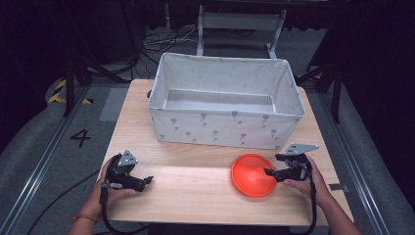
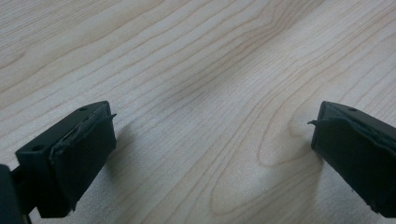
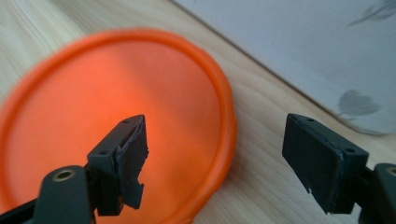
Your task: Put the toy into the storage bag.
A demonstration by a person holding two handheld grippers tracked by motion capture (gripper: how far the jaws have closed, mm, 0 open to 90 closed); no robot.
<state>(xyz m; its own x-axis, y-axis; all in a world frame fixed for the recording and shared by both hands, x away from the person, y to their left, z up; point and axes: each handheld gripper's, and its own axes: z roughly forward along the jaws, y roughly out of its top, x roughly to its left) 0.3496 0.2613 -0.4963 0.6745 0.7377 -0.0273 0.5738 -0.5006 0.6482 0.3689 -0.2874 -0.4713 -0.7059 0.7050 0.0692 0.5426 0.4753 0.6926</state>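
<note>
The right gripper (image 3: 215, 154) is open wide with one jaw over the orange plate's (image 1: 252, 175) edge, and the left gripper (image 2: 212, 154) is open wide above the bare table (image 1: 195, 181).

Bright overhead light falls on the counter (image 1: 195, 186) while the surroundings stay dark; shadows are soft, and the orange plate (image 3: 116, 116) looks blurred close up.

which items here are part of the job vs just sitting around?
In play: orange plate, straddled at its rim by the open right gripper; fabric bin behind it, likely the destination.

Idle: left gripper, open over bare table; cables on the floor.
</note>
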